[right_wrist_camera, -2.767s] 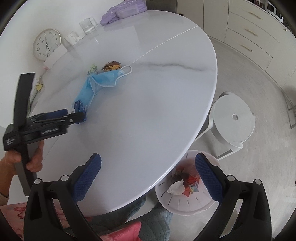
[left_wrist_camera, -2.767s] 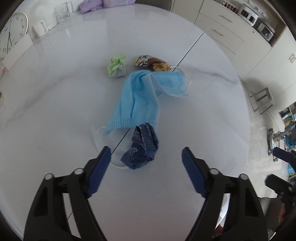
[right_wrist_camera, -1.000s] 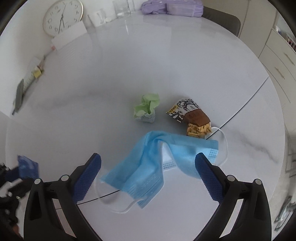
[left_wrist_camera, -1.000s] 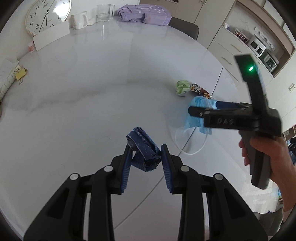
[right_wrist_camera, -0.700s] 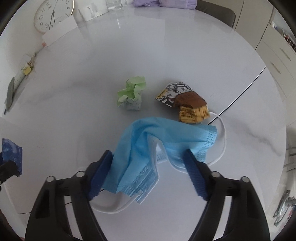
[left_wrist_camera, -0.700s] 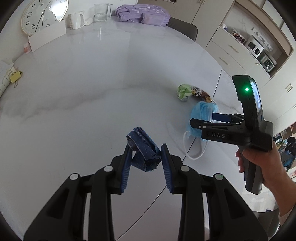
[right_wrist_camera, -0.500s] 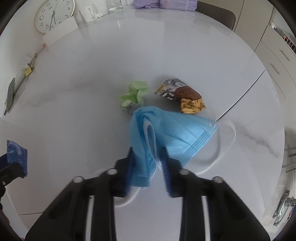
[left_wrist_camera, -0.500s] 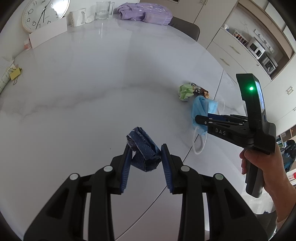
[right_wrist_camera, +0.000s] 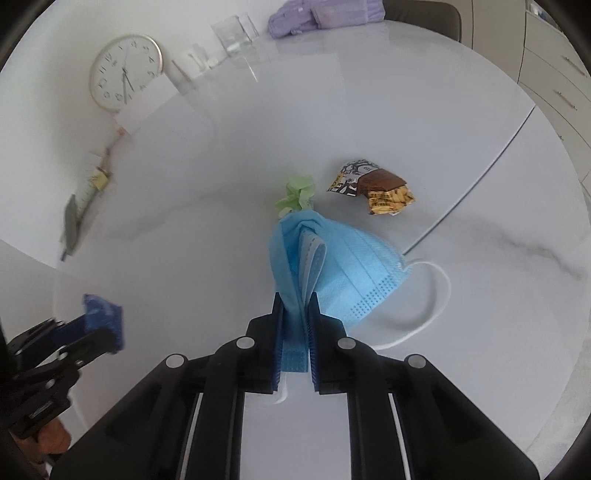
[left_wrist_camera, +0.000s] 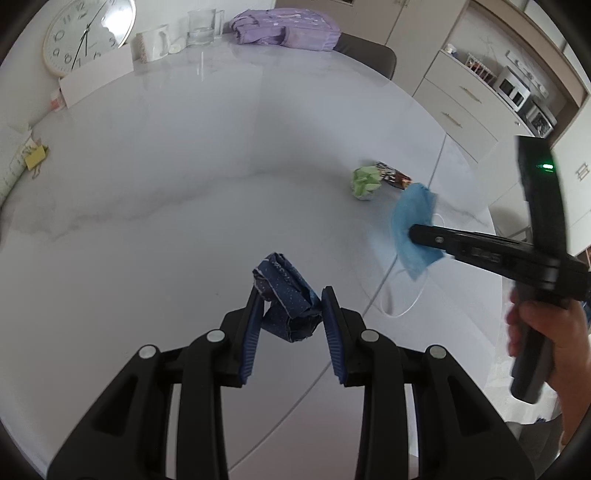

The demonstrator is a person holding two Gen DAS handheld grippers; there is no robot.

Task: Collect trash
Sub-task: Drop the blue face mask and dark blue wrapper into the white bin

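White marble table point(left_wrist_camera: 184, 192) — the round surface beneath both of your grippers, crossed by a dark seam line on its right side.

Blue face mask point(right_wrist_camera: 332, 266) — pinched by a bunched fold in your right gripper point(right_wrist_camera: 295, 314), whose jaws have just closed onto it and now stand nearly together with the fabric pressed between the pads. The rest of the mask fans out ahead and to the right of the fingers; one white ear loop point(right_wrist_camera: 436, 295) trails to the right, above the tabletop. From the left wrist view the mask point(left_wrist_camera: 413, 229) hangs at the tip of that gripper, right of centre.

Dark blue crumpled wrapper point(left_wrist_camera: 284, 299) — clamped in your left gripper point(left_wrist_camera: 291, 295), jaws closed tight on it, the wrapper projecting up and forward of the pads.

Brown and yellow snack wrapper point(right_wrist_camera: 373, 188) — lying on the table beyond the mask, just right of the green paper ball point(right_wrist_camera: 295, 195), which sits directly past the mask's far edge. Both are clear of either gripper.

Background, far edge of the table — wall clock point(left_wrist_camera: 85, 33), glass point(left_wrist_camera: 201, 27), purple cloth bundle point(left_wrist_camera: 284, 27).
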